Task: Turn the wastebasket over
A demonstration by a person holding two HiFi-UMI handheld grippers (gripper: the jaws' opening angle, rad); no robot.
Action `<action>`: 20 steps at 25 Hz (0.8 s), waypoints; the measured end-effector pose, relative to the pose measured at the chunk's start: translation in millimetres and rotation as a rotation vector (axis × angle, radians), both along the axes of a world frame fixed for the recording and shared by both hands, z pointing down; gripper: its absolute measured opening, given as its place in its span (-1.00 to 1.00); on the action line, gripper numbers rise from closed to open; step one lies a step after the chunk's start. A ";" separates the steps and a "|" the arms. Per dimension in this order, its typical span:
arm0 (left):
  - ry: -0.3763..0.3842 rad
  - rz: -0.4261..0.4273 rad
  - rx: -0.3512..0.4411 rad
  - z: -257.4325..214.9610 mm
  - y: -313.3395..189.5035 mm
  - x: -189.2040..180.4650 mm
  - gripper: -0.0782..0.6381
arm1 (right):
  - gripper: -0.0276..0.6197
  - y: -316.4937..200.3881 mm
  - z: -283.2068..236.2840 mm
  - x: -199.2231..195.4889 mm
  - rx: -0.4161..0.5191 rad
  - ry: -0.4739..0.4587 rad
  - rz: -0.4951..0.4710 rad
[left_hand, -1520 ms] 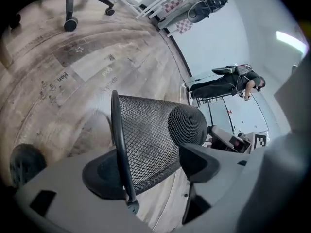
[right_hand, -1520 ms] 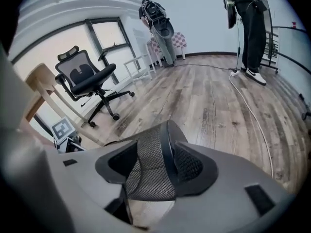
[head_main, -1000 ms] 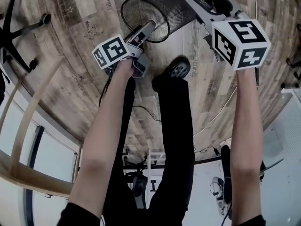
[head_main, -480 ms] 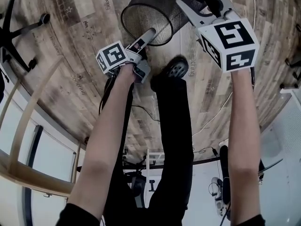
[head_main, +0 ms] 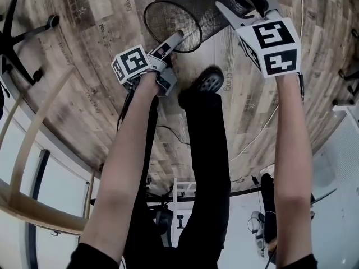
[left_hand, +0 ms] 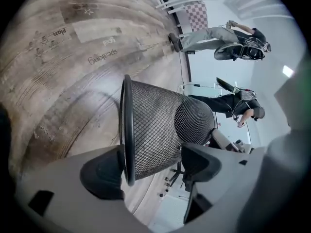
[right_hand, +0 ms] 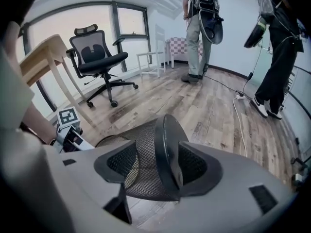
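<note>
The black mesh wastebasket [head_main: 190, 7] lies tipped on its side on the wood floor, mouth towards the lower left of the head view. My left gripper [head_main: 177, 38] is at its mouth. In the left gripper view the rim of the wastebasket [left_hand: 127, 130] runs between the wide jaws of the left gripper [left_hand: 150, 166], which have just been opening. My right gripper [head_main: 238, 0] is at the bottom end. There the base edge of the wastebasket [right_hand: 167, 144] stands between the jaws of the right gripper [right_hand: 158, 166]. They too have just been opening, and neither pad visibly presses.
A black office chair [right_hand: 97, 57] and a pale wooden table [right_hand: 43, 57] stand to the left. Two people [right_hand: 199, 28] stand at the far end, with a cable [right_hand: 238, 115] on the floor near them. My own shoe [head_main: 207, 83] is just below the basket.
The right gripper has rolled and shifted a little to the left and up at the basket's base. The left gripper edged slightly towards the rim. The basket has hardly moved.
</note>
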State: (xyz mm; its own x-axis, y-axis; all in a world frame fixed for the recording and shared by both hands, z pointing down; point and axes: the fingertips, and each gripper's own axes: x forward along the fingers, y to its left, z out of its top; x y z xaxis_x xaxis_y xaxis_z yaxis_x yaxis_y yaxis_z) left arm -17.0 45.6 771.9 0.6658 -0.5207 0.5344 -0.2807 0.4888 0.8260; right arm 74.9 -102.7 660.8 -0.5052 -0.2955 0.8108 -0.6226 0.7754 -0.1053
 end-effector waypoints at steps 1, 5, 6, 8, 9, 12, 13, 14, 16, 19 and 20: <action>-0.002 0.003 -0.001 0.6 0.6 -1.7 0.27 | -0.09 0.8 3.0 1.1 -0.023 -0.013 0.011; -0.014 0.026 -0.002 2.3 3.7 -8.6 0.29 | -0.04 2.5 6.8 0.6 -0.094 -0.090 0.060; -0.019 0.037 -0.003 2.3 5.5 -9.8 0.29 | -0.04 4.3 5.2 -2.2 -0.089 -0.091 0.049; -0.027 0.060 -0.006 2.5 9.9 -10.9 0.29 | -0.04 8.9 1.5 -7.7 -0.071 -0.079 0.019; -0.027 0.071 -0.011 2.6 12.5 -11.2 0.29 | -0.03 11.2 0.5 -9.5 -0.061 -0.071 0.003; -0.020 0.110 -0.035 2.6 23.3 -12.1 0.29 | -0.03 20.7 -1.1 -16.5 -0.049 -0.063 -0.039; -0.020 0.126 -0.042 2.4 27.1 -13.3 0.29 | -0.03 24.1 -1.8 -19.9 -0.051 -0.068 -0.049; -0.022 0.137 -0.047 2.3 30.2 -15.1 0.29 | -0.03 26.9 -2.2 -22.8 -0.052 -0.074 -0.055; -0.026 0.148 -0.058 2.3 34.9 -18.2 0.29 | -0.03 31.2 -2.8 -26.6 -0.043 -0.083 -0.062; -0.018 0.175 -0.080 3.8 44.4 -18.4 0.29 | -0.03 39.7 -6.4 -32.0 -0.017 -0.081 -0.085; -0.016 0.185 -0.083 4.5 46.7 -18.7 0.29 | -0.03 42.1 -7.9 -34.6 -0.005 -0.077 -0.099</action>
State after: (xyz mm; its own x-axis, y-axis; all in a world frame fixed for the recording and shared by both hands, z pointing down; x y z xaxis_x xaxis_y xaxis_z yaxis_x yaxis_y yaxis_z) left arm -35.7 92.4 776.5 0.7367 -0.3443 0.5820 -0.3849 0.4941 0.7796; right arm 40.3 -60.6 652.9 -0.5927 -0.2367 0.7698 -0.5327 0.8321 -0.1543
